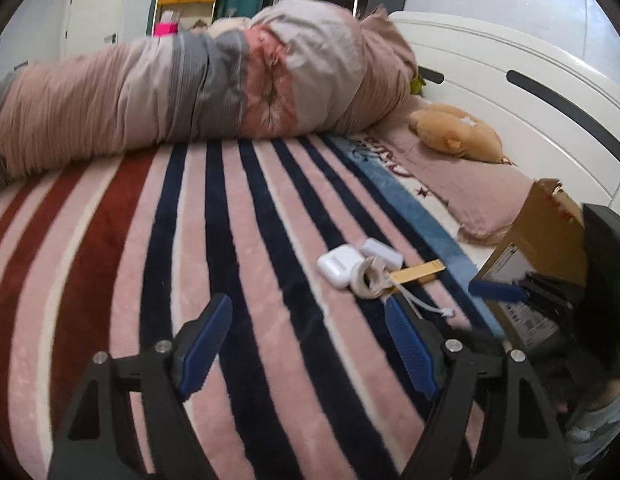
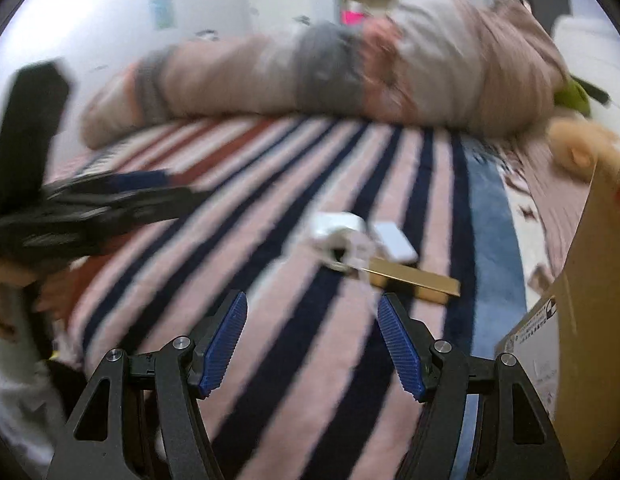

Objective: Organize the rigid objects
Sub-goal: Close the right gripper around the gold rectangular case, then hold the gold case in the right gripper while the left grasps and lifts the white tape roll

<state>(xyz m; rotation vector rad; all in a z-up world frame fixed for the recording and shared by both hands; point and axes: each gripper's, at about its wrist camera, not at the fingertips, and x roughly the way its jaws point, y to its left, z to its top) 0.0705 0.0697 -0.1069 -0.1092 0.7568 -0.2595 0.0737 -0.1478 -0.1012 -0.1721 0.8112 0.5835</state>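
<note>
Looking along the left gripper (image 1: 308, 342), its jaws stand wide apart and hold nothing above the striped blanket (image 1: 150, 240) on the bed. Beyond the right-hand jaw a small cluster lies on the blanket: a white earbud case (image 1: 337, 265) touching a roll of white tape (image 1: 367, 278), a second flat white case (image 1: 381, 251) just behind the roll, and a gold bar (image 1: 417, 271) beside it. A cardboard box (image 1: 545, 236) stands to the right of the cluster, with the right gripper (image 1: 493, 291) in front of it. A rolled duvet (image 1: 214, 80) lies behind the cluster, and a tan plush toy (image 1: 457, 132) by the white headboard (image 1: 509, 80). From the right wrist, blurred, the right gripper (image 2: 311, 338) also has its jaws apart and empty, short of the same cluster: earbud case (image 2: 335, 228), flat case (image 2: 393, 242), gold bar (image 2: 413, 280). The box (image 2: 581, 300) is right of the cluster, the left gripper (image 2: 110, 200) to its left.
</note>
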